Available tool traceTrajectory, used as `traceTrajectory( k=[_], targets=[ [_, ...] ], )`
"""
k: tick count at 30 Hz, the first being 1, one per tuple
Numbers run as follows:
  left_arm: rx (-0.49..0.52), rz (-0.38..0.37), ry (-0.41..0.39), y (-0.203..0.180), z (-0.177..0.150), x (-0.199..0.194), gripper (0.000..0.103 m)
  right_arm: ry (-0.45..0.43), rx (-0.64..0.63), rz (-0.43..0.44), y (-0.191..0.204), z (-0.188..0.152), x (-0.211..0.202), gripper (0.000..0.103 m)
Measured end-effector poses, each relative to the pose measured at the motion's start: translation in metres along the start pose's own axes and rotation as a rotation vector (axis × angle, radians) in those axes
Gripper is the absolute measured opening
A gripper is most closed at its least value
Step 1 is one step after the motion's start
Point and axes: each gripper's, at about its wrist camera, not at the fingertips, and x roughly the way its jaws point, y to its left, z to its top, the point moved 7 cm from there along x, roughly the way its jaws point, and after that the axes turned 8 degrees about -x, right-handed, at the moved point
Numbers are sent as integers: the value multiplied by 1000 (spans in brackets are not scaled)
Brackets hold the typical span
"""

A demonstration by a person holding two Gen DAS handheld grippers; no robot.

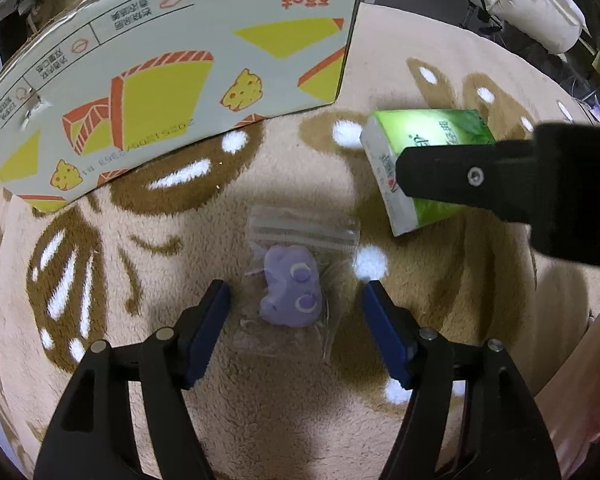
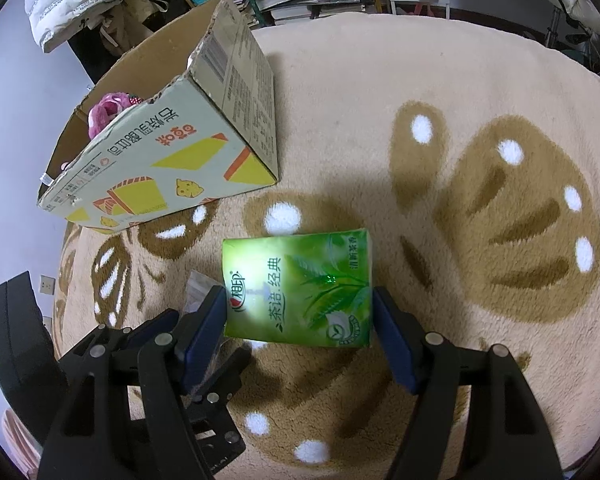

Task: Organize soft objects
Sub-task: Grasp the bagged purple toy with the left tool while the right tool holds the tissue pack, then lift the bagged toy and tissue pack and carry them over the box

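Two soft items wait on the beige plush rug with brown and white patches while a printed cardboard box, open-topped at the upper left of the right wrist view, already holds a pink plush toy.

Low centre in the left wrist view, the left gripper hangs with its blue pads spread, straddling a small clear zip bag holding a lilac soft figure; neither pad touches it.

In the right wrist view, the right gripper brackets a green soft pack of tissues at lower centre. Its pads sit at the pack's edges, but whether they press cannot be told.

By appearances, sorting is partly done: one toy boxed, bag and tissues still to go.
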Motion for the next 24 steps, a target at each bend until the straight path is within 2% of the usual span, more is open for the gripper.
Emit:
traceTrajectory(
  k=[2,4,7,10,13,19,24],
  targets=[
    [-2,2,-4,-3,-2,1,67,-2,1,2,0,0,1,76],
    [3,30,-10,-1,-4,2,52,-6,2,5,0,0,0,76],
    [-23,25,-16,6,-4,-1,45,-12,-4,5,1,1,-1,76],
    [-37,29,-38,9,-4,-4,43,-34,-22,11,5,3,-5,76],
    [-26,64,-78,13,-3,-11,42,-60,-45,13,9,5,-11,76],
    [-47,113,-210,22,2,-43,41,-123,-51,64,15,9,-25,76],
    [-53,134,-404,27,16,-93,42,-242,-86,94,23,17,-53,76]
  ],
)
